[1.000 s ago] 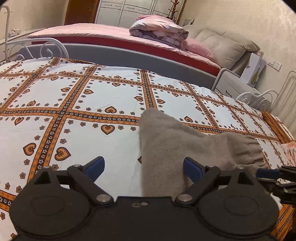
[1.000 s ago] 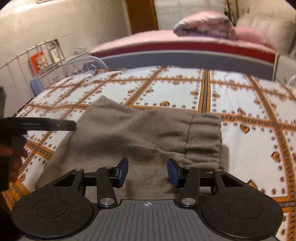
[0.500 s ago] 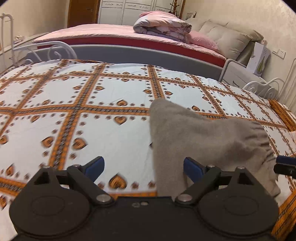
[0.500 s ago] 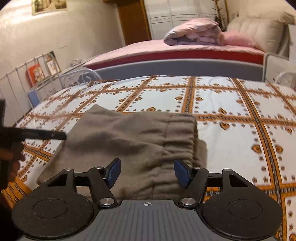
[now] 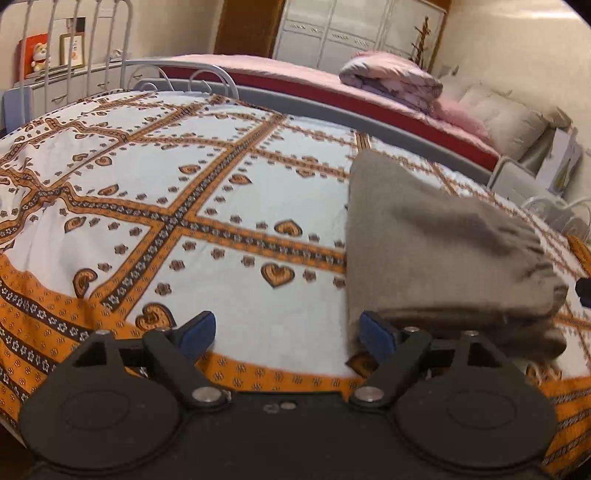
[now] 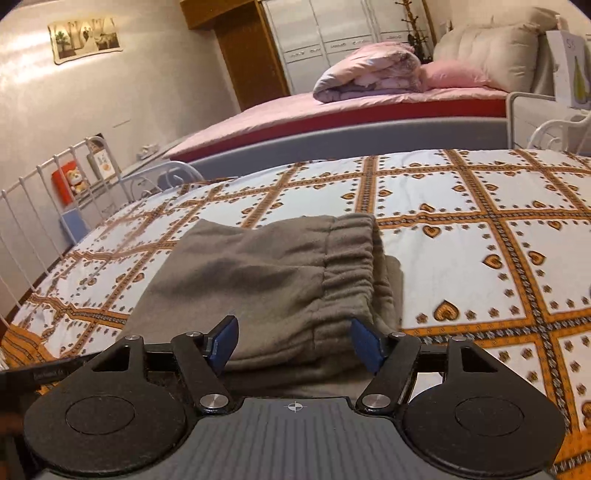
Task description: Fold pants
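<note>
Grey-brown pants lie folded on the patterned bedspread, with the elastic waistband on top at the right. My right gripper hovers at the near edge of the pile. Its jaws are opening, and the blue pads stand apart on either side of the cloth without pressing it. In the left wrist view the pants sit to the right. My left gripper is over bare bedspread. Its jaws are closing but still wide, with nothing between them, and the right pad is beside the pants' corner.
A second bed with pink sheets, a rolled quilt and pillows stands behind. A white metal rail runs along the left side, with a shelf of small items behind it. White wardrobes line the back wall.
The left gripper has swung left, so the pants now sit at the right of its view, and its jaws have narrowed slightly. The right gripper's jaws have widened and it has drawn back a little.
</note>
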Demonstrator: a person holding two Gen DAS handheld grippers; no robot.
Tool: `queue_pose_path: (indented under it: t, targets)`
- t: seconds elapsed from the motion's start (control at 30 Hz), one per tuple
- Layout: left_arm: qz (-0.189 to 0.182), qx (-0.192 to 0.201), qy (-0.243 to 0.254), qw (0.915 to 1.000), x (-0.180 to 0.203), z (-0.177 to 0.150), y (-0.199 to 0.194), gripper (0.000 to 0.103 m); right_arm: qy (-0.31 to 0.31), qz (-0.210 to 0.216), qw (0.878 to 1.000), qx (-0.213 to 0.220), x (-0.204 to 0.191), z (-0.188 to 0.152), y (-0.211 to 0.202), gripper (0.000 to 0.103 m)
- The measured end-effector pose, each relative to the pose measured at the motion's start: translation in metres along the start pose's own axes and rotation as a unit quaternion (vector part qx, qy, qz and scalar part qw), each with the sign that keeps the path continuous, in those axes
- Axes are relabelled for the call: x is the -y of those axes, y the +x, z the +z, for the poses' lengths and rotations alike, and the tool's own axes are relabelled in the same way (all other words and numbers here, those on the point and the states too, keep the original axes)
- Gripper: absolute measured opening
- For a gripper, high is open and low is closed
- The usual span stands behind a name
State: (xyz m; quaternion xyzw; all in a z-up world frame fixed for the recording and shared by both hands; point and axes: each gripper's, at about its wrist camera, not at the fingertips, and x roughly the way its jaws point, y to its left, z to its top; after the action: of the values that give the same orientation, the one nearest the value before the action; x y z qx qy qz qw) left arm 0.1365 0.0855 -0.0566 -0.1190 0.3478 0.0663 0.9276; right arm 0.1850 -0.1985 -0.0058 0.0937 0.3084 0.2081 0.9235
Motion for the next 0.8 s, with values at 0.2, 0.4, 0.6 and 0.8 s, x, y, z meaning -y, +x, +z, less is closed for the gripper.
queue_pose_path:
  t: [0.2,0.4,0.6,0.8]
  targets:
    - [0.011,-0.002,-0.011,0.9999,0.007,-0.001,-0.005,0.076,0.014,-0.022,1.000,0.007,0.006,-0.002,0.003,0.068]
    - [0.007,-0.005,0.002,1.0000,0.014,-0.012,-0.011,0.076,0.026,-0.018,1.000,0.002,0.014,-0.003,0.007,0.069]
    - [0.006,-0.002,0.017,0.9998,0.024,-0.007,0.010,0.077,0.034,-0.015,0.999,0.000,0.014,-0.005,0.010,0.069]
    - [0.027,0.018,-0.012,0.9994,0.015,-0.005,0.013,0.077,0.062,-0.022,0.998,-0.011,0.019,-0.003,0.029,0.069]
